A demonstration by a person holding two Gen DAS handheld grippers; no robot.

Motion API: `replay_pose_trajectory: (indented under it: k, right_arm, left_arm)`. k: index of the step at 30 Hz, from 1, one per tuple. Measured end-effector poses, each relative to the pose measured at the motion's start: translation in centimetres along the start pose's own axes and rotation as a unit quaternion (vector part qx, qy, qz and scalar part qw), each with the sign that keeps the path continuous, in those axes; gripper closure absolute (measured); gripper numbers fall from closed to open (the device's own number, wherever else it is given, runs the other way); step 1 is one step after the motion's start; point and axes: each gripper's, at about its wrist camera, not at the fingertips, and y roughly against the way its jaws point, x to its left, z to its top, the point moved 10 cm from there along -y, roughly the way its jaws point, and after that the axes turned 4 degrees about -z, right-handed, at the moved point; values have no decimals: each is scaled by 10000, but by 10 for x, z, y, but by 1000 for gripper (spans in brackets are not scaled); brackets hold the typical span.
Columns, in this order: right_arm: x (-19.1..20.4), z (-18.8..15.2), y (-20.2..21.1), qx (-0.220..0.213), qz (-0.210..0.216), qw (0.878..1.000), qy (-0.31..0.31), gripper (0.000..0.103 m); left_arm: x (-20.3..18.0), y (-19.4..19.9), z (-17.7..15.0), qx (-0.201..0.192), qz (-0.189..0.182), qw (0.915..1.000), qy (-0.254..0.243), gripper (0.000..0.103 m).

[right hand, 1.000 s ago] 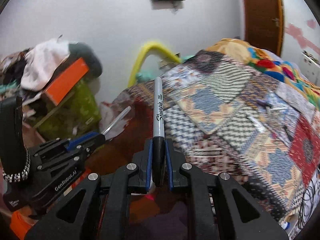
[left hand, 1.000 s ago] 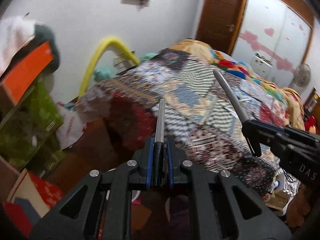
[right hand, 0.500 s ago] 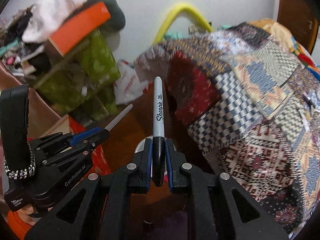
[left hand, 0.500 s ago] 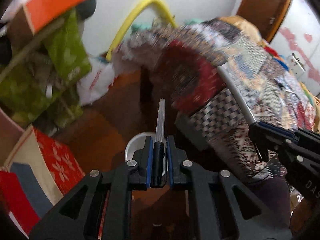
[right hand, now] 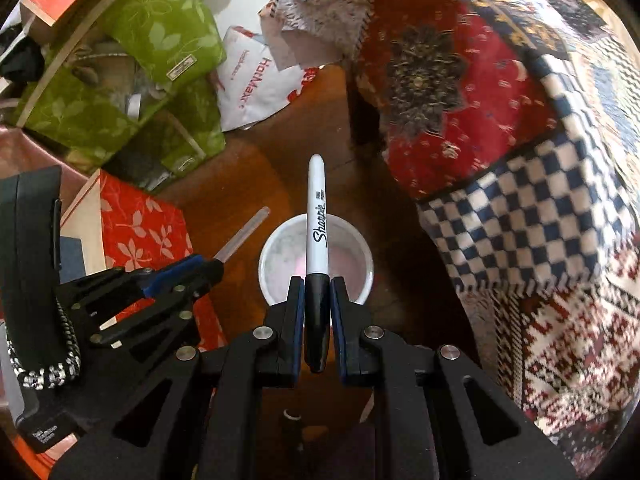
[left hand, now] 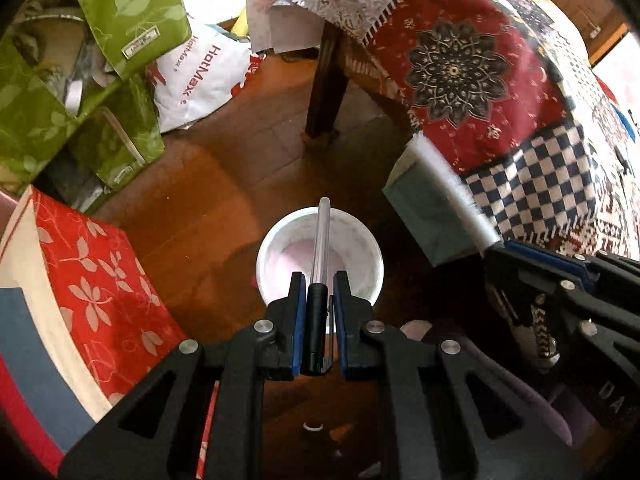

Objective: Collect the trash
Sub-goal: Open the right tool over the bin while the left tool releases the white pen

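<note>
Left gripper (left hand: 316,320) clamps a clear pen (left hand: 321,240); right gripper (right hand: 317,316) clamps a Sharpie marker (right hand: 317,236). Both hang above the white bin (right hand: 272,248) on the floor; release remains.

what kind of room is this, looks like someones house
Most likely a lived-in bedroom at home. A patchwork quilt hangs over what looks like a bed, green fabric boxes and a shopping bag crowd the wooden floor, and a white bin stands below both tools.
</note>
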Motion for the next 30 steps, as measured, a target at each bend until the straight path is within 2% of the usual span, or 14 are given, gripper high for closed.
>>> replay_pose_trajectory:
  k: [2, 6, 9, 17, 24, 30]
  right_arm:
    - [4, 6, -3, -14, 154, 9999, -1, 90]
    - [2, 10, -11, 176, 487, 9980, -369, 57]
    - [-4, 11, -6, 104, 533, 9970, -545, 56]
    - [-13, 6, 27, -252, 257, 9986, -389, 56]
    - [-11, 4, 72, -715, 138, 9972, -186, 56]
    - [-17, -3, 126, -1290, 33, 9914, -197, 56]
  left_arm:
    - [0, -2, 7, -4, 38, 10000, -15, 91]
    - [7, -2, 16, -58, 341, 9994, -51, 88]
    - [11, 1, 16, -61, 360, 9993, -45, 84]
    - [14, 29, 6, -232, 330, 9992, -11, 83]
    - [4, 85, 5, -695, 255, 9973, -40, 83]
    - [-17, 146, 5, -1259, 133, 9917, -203, 83]
